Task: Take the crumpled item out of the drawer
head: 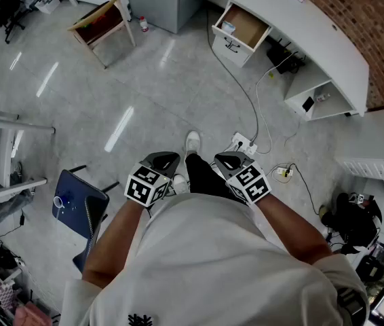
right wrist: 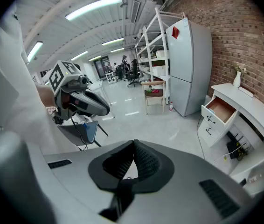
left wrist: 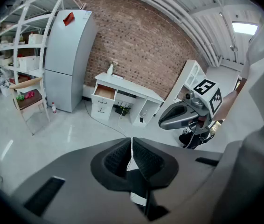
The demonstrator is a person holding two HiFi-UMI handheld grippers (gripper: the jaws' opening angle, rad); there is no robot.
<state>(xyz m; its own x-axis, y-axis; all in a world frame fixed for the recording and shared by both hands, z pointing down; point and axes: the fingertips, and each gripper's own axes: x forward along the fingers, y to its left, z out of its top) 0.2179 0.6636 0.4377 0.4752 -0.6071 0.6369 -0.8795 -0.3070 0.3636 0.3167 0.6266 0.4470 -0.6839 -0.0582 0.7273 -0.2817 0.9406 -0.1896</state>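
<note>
The person stands on the grey floor with both grippers drawn in close to the torso, side by side above the person's white shoe. The left gripper is clenched: its 2 ribbed jaws meet at the tips with nothing between them. The right gripper is clenched in the same way and also empty. The drawer stands pulled out of the white desk, which runs along the brick wall. It lies well apart from both grippers, across a bare stretch of floor, ahead and slightly to the person's right. Inside it the crumpled item shows only as a small pale bluish patch in 1 corner, against the drawer's front panel; its form is too small to make out. Neither gripper touches the drawer or the item. A cable trails over the floor from the desk side to a power strip just beside the right gripper in the head view. A tall grey fridge stands against the wall next to the desk's drawer end, and a wooden chair with a red seat stands beyond it
</note>
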